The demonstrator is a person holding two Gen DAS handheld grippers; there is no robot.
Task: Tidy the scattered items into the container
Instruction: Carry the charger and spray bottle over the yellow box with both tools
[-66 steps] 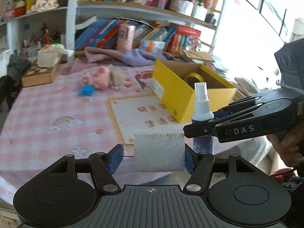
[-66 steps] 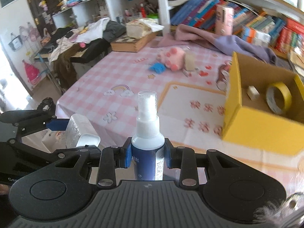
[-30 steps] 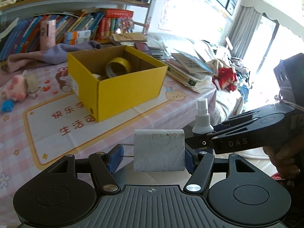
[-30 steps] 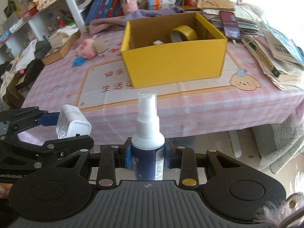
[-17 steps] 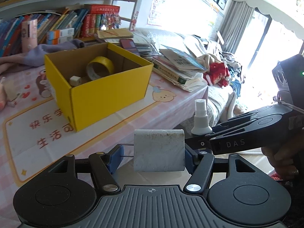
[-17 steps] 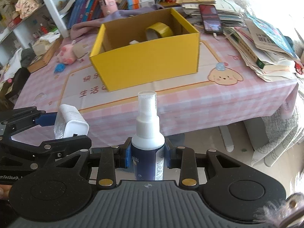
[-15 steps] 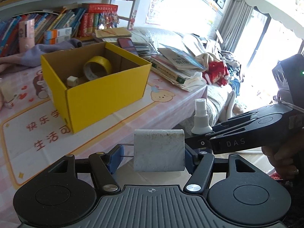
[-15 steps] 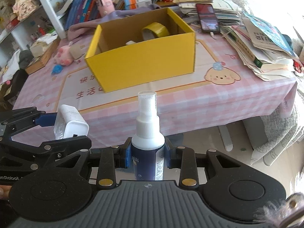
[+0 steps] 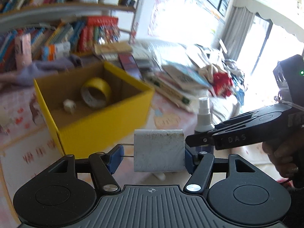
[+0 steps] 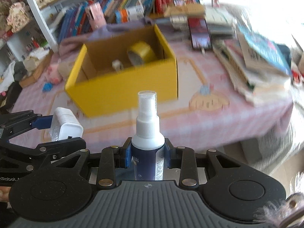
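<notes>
The left hand-held gripper pinches a white charger block; the right hand-held gripper pinches an upright spray bottle. Both hang near the yellow cardboard box on the worktop, which holds a yellow tape roll.

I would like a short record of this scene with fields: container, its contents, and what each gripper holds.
container: yellow cardboard box, open top, on the pink checked tablecloth
contents: roll of yellow tape; small white object
left gripper: shut on white charger plug
right gripper: shut on spray bottle, upright
status: both items not yet in the box
</notes>
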